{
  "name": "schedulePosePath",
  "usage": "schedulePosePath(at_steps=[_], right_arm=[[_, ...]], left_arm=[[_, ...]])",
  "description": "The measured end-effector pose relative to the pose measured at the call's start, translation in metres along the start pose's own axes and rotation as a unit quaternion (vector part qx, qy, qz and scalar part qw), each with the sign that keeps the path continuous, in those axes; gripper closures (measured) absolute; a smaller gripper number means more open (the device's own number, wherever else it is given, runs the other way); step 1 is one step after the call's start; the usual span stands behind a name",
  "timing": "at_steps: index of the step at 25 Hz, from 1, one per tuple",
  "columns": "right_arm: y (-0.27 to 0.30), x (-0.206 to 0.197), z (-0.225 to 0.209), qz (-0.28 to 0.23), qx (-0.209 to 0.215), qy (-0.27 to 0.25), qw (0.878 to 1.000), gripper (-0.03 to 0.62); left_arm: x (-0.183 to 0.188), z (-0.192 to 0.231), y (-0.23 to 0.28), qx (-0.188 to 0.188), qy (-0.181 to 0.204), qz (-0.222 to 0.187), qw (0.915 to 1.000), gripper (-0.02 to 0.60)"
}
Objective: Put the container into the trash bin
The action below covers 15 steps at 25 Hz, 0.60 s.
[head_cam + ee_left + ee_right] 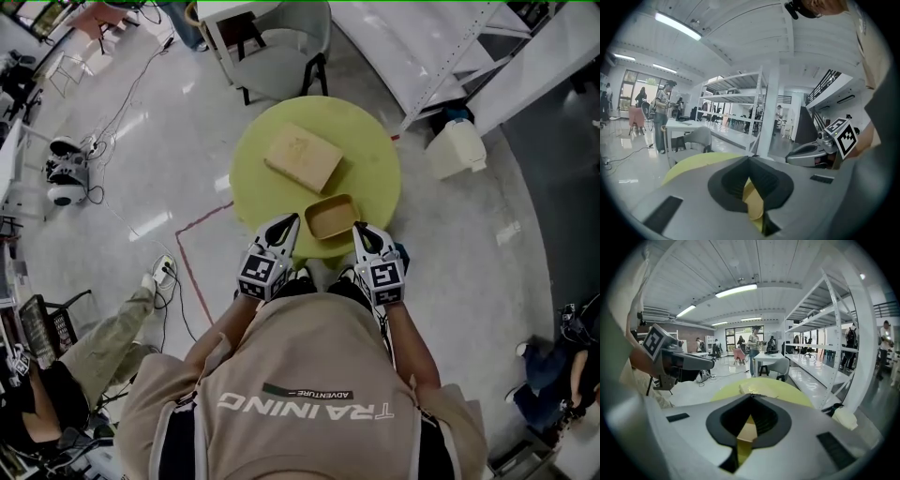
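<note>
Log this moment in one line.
left gripper: shut, empty | right gripper: shut, empty | open brown rectangular container: on round yellow table, between grippers, not gripped

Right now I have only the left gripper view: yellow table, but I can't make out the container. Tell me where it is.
Observer: An open brown container sits at the near edge of the yellow table, just right of the left gripper in the head view.
Operator: Now find me the bin.
Observer: A white bin, if that is the one, stands on the floor off the table's far right side.
</note>
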State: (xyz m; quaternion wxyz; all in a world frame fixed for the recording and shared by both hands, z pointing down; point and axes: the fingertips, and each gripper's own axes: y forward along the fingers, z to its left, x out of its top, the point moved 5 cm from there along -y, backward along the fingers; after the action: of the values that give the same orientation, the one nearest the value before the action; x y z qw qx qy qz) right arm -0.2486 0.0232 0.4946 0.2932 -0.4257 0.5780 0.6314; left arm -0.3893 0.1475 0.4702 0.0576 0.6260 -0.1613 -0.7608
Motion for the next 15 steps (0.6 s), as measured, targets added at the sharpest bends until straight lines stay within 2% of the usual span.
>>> schedulePosePath(at_steps=[3, 7, 11, 15], right_arm=[[-0.008, 0.004, -0.006, -0.011, 0.014, -0.009, 1.000, 0.595], [-0.015, 0.001, -0.012, -0.013, 0.027, 0.000, 1.000, 0.595], [-0.013, -0.018, -0.009, 0.028, 0.063, -0.028, 0.997, 0.595], [0.002, -0.041, -0.007, 0.060, 0.107, -0.075, 0.990, 0.594]], left_arm=[[0.006, -0.011, 0.001, 0.010, -0.009, -0.003, 0.9999, 0.580], [0.005, -0.019, 0.004, 0.014, 0.000, 0.000, 0.9999, 0.580], [0.002, -0.028, 0.004, 0.020, -0.006, -0.001, 0.9998, 0.580], [-0.005, -0.032, 0.006, 0.026, -0.013, 0.002, 0.9996, 0.580]])
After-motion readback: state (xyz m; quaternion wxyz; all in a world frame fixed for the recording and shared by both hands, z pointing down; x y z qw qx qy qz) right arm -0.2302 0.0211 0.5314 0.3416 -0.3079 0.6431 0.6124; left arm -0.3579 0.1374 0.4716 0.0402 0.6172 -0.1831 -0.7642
